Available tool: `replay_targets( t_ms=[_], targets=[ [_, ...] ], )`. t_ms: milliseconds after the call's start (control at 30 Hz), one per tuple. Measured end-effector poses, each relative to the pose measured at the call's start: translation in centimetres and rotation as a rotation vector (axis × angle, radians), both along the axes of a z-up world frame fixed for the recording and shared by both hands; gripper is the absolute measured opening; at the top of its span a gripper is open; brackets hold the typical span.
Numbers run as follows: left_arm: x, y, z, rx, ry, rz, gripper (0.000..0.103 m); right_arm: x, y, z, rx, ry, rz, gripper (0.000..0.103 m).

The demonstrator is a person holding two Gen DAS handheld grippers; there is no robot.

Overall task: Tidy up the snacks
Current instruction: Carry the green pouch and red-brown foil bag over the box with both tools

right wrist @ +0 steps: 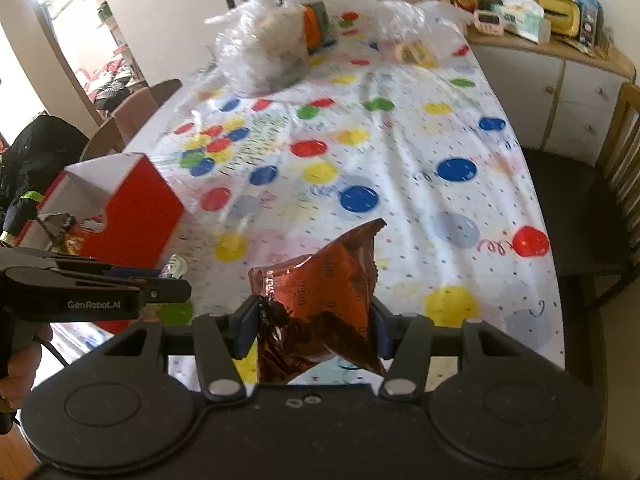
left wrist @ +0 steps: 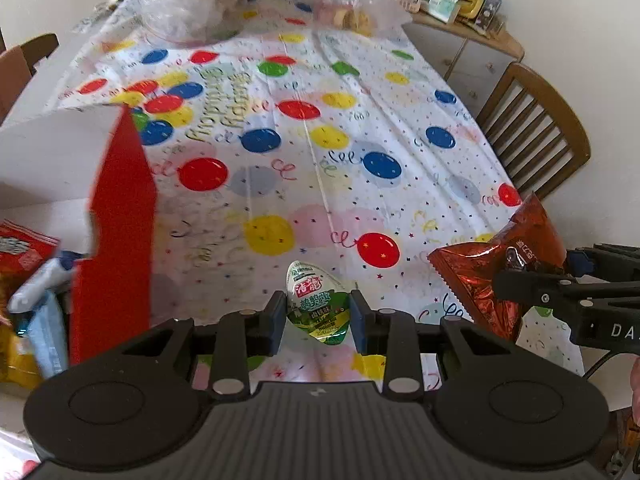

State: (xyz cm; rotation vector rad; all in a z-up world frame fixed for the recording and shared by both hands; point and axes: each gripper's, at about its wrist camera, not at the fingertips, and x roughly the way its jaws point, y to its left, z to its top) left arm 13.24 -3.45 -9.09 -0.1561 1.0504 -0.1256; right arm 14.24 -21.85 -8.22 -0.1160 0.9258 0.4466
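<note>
Two claws, each pinching a snack above the tabletop

The left claw point(left wrist: 319, 316) clamps a glossy egg-shaped packet point(left wrist: 319, 309); the right claw point(right wrist: 316, 322) squeezes a crinkled copper foil bag point(right wrist: 320, 304), both held over the balloon-print plastic cloth point(left wrist: 320, 152). Left of them stands a red cardboard box point(left wrist: 116, 240) holding more packets.
</note>
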Motion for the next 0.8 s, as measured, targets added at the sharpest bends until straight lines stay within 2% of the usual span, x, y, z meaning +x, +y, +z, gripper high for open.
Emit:
replay_targets(
  t_ms=[400, 800],
  targets=[
    [-3.3, 5.6, 4.4, -0.009, -0.082, -0.003, 0.032, -3.2, 6.4, 3.3, 0.019, -0.066, 0.048, 0.054],
    [-5.4, 12.6, 8.0, 0.018, -0.172, 0.028, 0.032, -4.8, 13.7, 4.4, 0.032, -0.113, 0.093, 0.054]
  ],
)
